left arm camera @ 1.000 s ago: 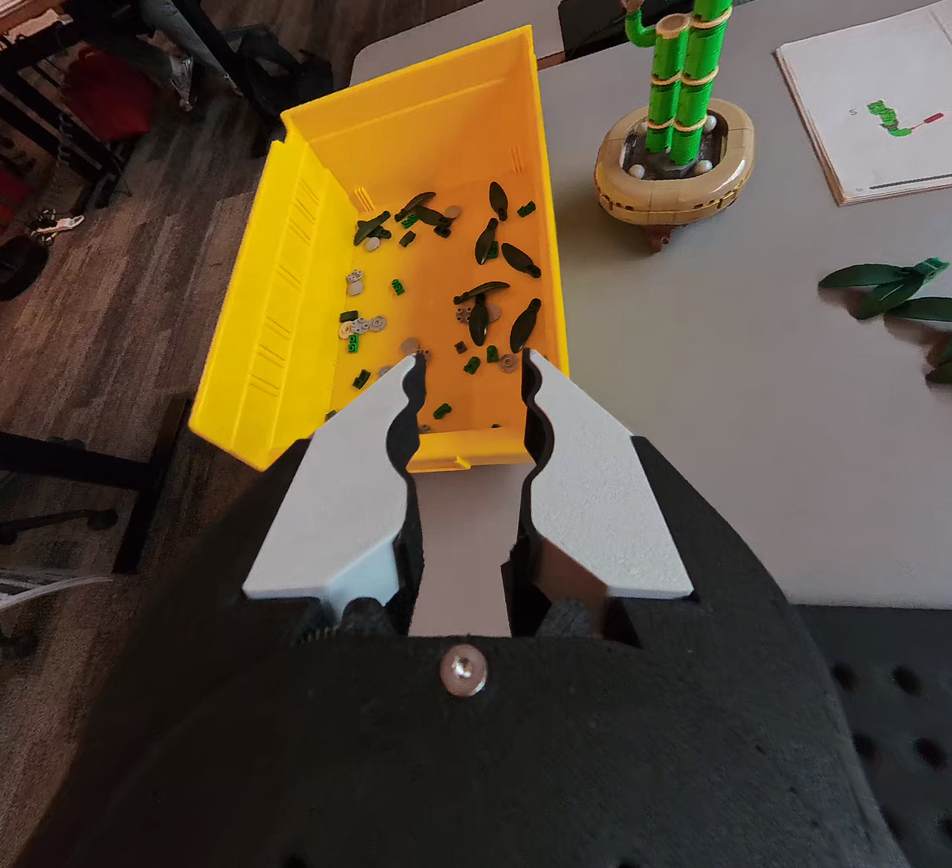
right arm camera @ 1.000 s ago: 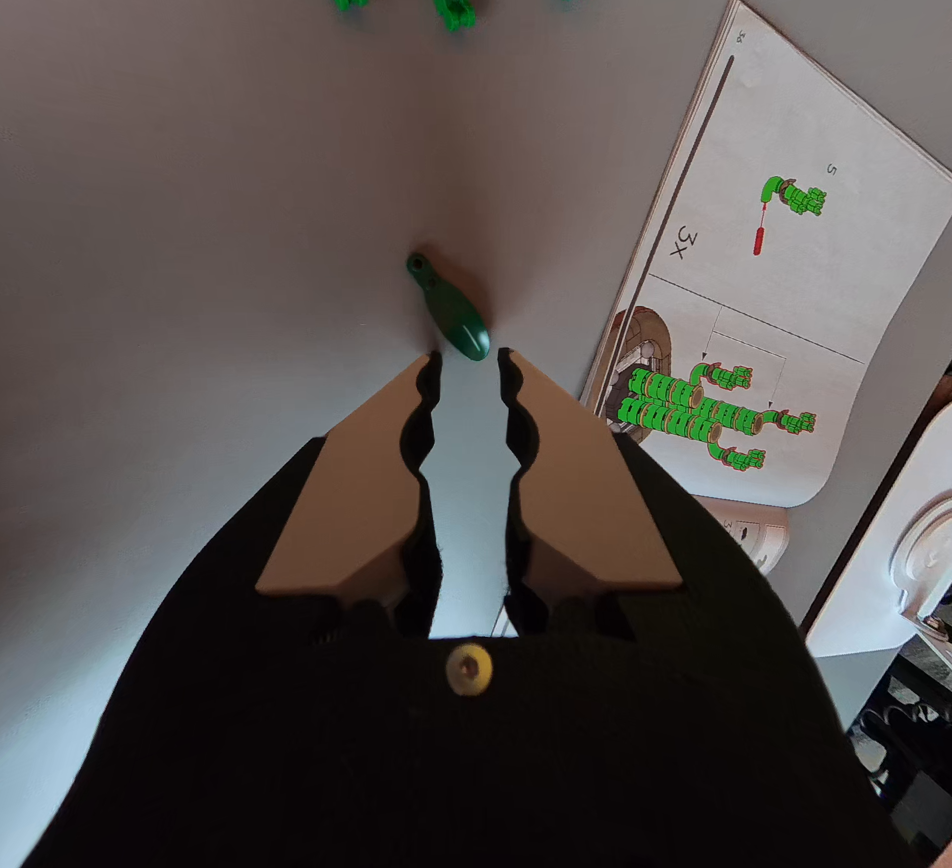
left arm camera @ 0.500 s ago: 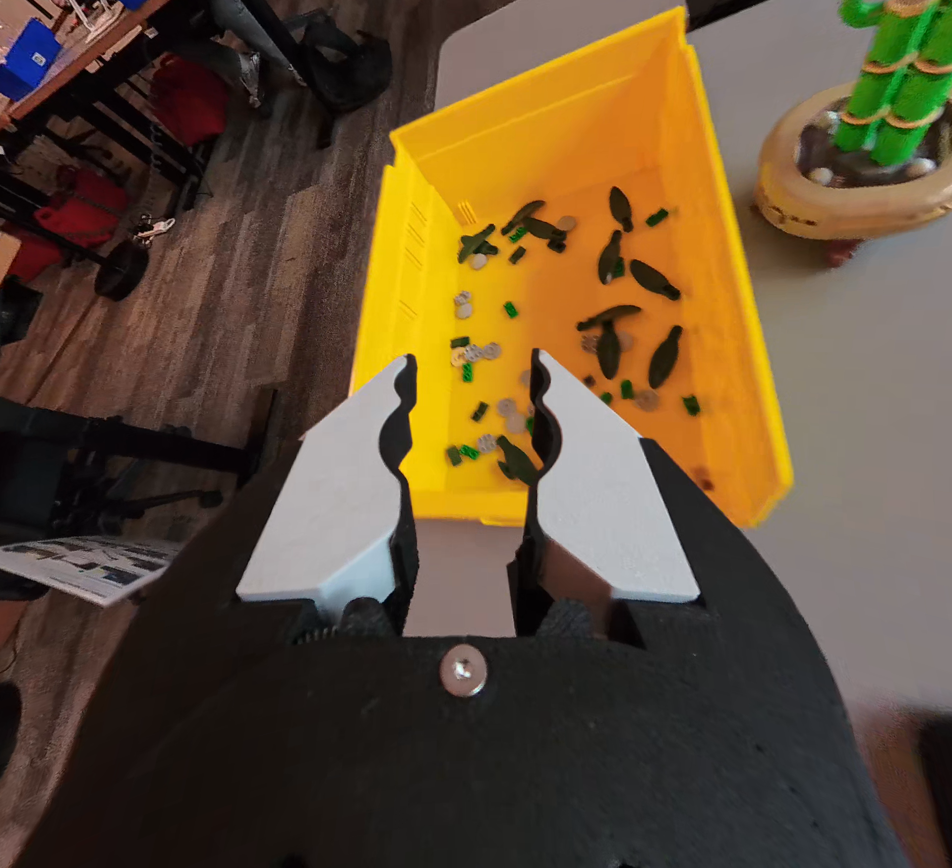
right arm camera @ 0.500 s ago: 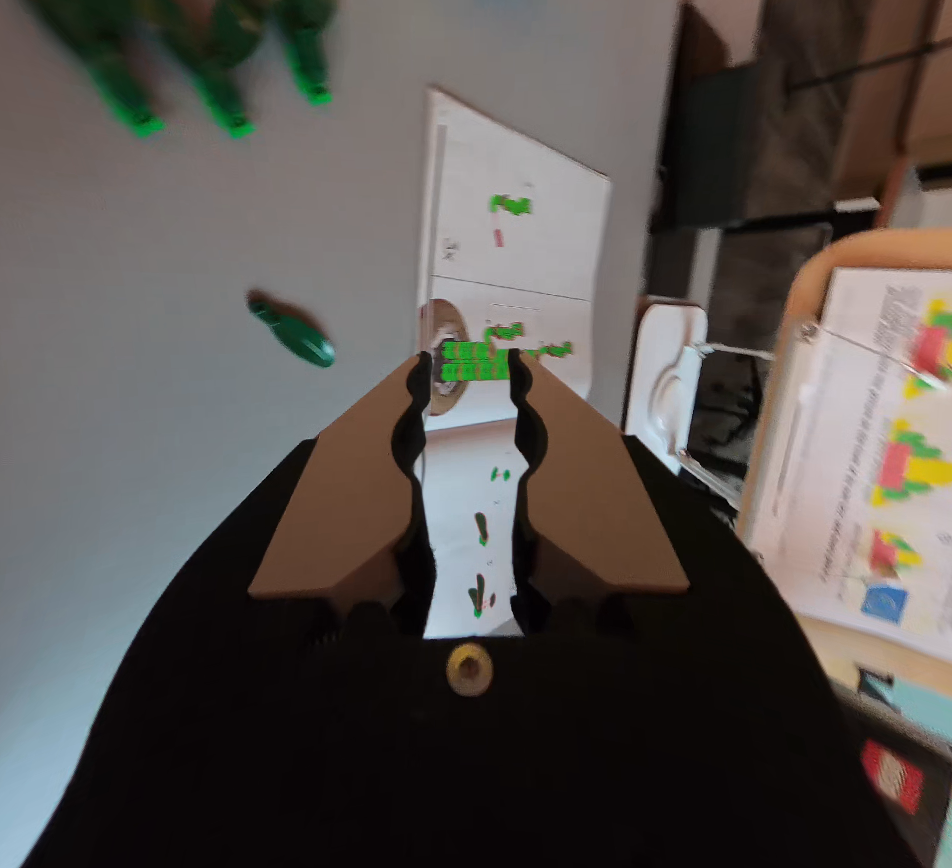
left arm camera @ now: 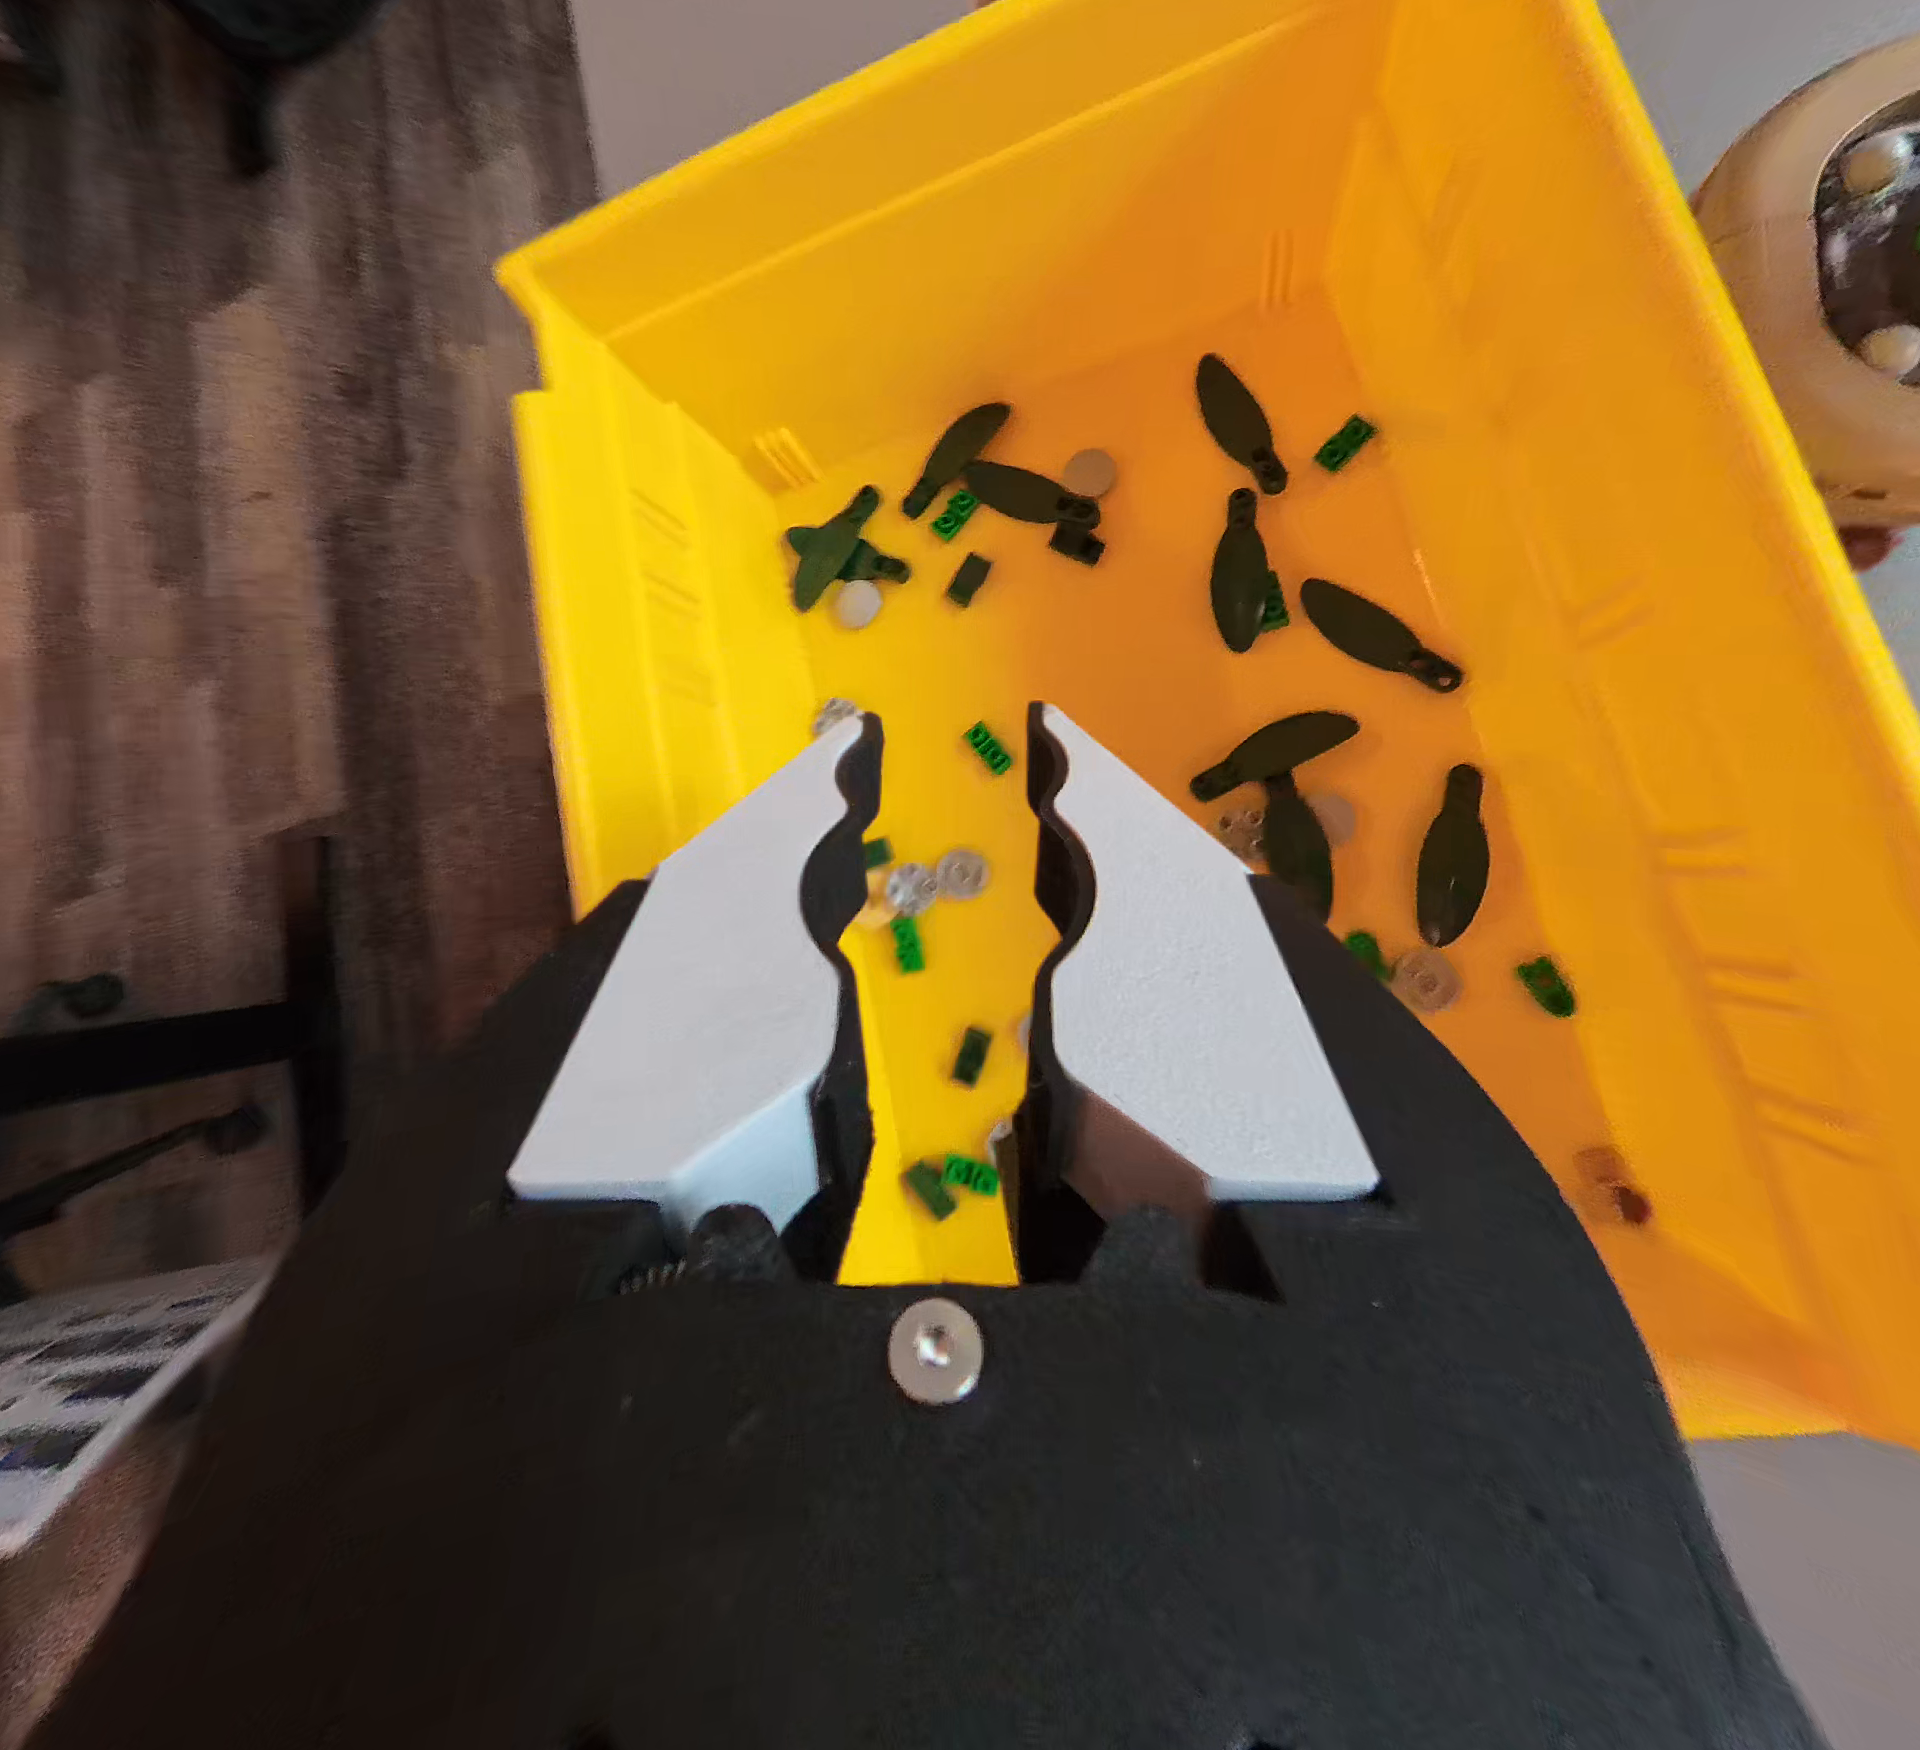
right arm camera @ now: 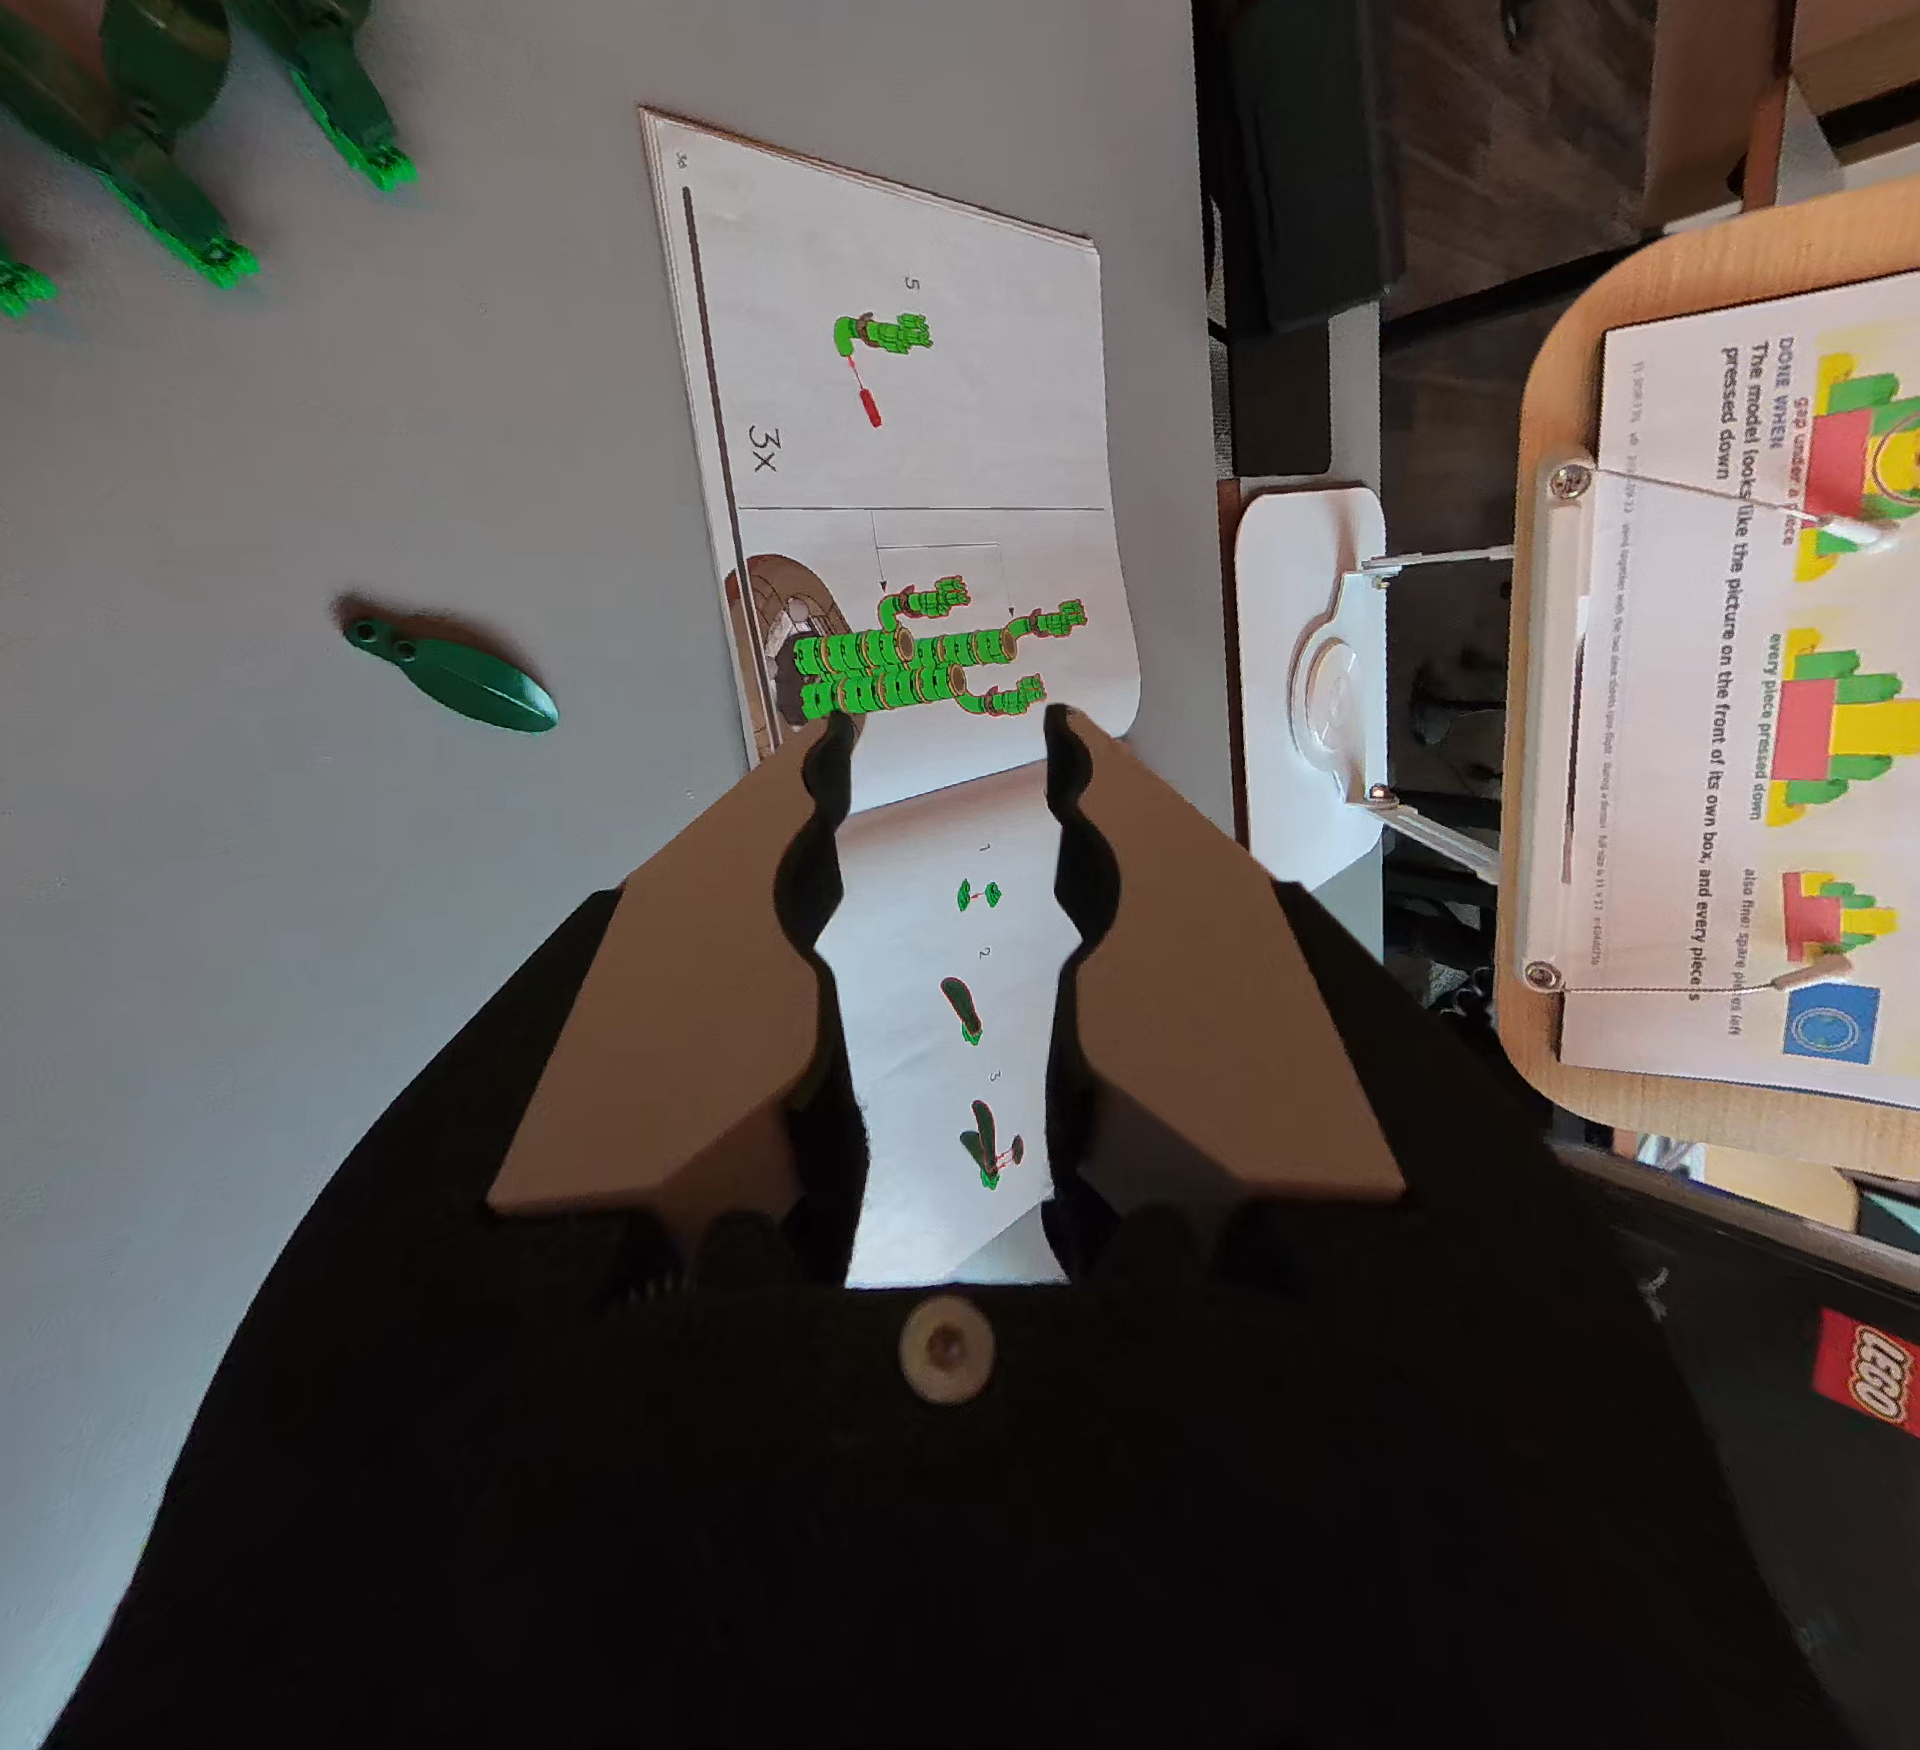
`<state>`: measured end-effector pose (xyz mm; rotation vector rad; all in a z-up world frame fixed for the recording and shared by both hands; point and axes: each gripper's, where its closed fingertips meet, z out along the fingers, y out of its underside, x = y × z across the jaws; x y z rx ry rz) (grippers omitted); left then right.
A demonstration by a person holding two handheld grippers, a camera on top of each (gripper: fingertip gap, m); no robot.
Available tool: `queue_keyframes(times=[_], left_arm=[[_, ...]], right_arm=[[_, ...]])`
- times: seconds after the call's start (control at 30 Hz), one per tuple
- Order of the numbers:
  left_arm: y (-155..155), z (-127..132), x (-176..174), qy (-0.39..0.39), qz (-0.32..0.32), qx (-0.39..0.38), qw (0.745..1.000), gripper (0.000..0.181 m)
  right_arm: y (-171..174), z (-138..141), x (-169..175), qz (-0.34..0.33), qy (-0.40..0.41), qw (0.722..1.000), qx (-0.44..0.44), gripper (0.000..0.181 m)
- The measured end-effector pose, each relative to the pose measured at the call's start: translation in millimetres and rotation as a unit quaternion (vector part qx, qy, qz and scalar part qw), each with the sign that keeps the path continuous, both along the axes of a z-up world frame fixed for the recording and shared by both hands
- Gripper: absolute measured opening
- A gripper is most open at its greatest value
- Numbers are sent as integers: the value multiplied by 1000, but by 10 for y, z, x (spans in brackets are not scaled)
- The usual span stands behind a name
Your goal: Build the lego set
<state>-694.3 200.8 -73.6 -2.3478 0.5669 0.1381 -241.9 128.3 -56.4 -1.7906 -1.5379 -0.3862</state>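
In the left wrist view my left gripper is open and empty, held inside the yellow bin over its floor. A small green plate lies between its fingertips. Several dark green leaf pieces and grey round studs lie scattered in the bin. In the right wrist view my right gripper is open and empty above the open instruction booklet. A single green leaf lies on the grey table to its left. Built leaf clusters lie at the upper left.
The tan base of the bamboo model stands right of the bin. The bin sits at the table's left edge, with wood floor beyond. A wooden board with a printed sheet and a white stand lie right of the table. The left gripper is farther from the single green leaf, some 45 centimetres, than the right, some 10 centimetres.
My left gripper moved forward and down into the bin. My right gripper swung right, away from the single leaf, to above the booklet, and opened a little wider.
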Motion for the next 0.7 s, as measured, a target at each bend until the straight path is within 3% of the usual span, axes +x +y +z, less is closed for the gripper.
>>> queue_keyframes(times=[0.17, 0.4, 0.7], left_arm=[[388, -200, 115, -70, 0, -23, 997, 24], [781, -627, 139, 90, -81, -53, 991, 19], [1051, -809, 246, 126, -146, -92, 977, 19]], right_arm=[[63, 13, 159, -20, 7, 1000, -6, 37], [98, -44, 327, -32, -5, 999, -18, 37], [145, -128, 513, -50, -14, 998, -38, 37]])
